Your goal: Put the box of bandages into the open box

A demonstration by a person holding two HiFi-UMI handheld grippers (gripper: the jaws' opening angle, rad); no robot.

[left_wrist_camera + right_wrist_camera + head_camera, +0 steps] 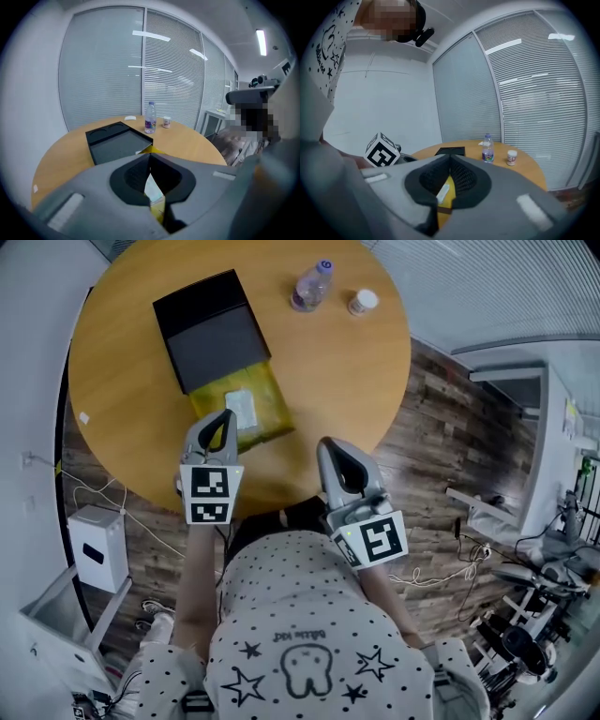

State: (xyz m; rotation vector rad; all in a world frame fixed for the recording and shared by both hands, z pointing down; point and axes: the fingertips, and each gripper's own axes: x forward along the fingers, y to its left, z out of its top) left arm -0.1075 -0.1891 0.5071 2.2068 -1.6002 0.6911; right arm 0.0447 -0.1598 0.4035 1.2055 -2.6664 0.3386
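Just off the tip of the left claw (225, 415), a shade to its right, lies the box of bandages (241, 407). It is a small white carton resting on a glossy yellow pad (270, 423); whether the yellow is part of it I cannot tell. It looks light and fairly stiff, thin card that would dent at the corners if squeezed hard. The shiny yellow under it could let it slide. I would take it across its narrow width, on the long side walls, not by an end flap.

The left claw's two jaws are pressed together at the tips. Carton and yellow show only through the gap behind the tips, and I cannot tell whether a thin edge is caught there. That claw noses down at the near edge of the pad, forearm stretched out from the body. Beyond it, touching the pad's far edge, sits the black open box (214, 357) on the round table (347, 371).

The right claw (329, 442) is also closed, with nothing in it. It is held nearly level over the table's near rim, well to the right of the carton.
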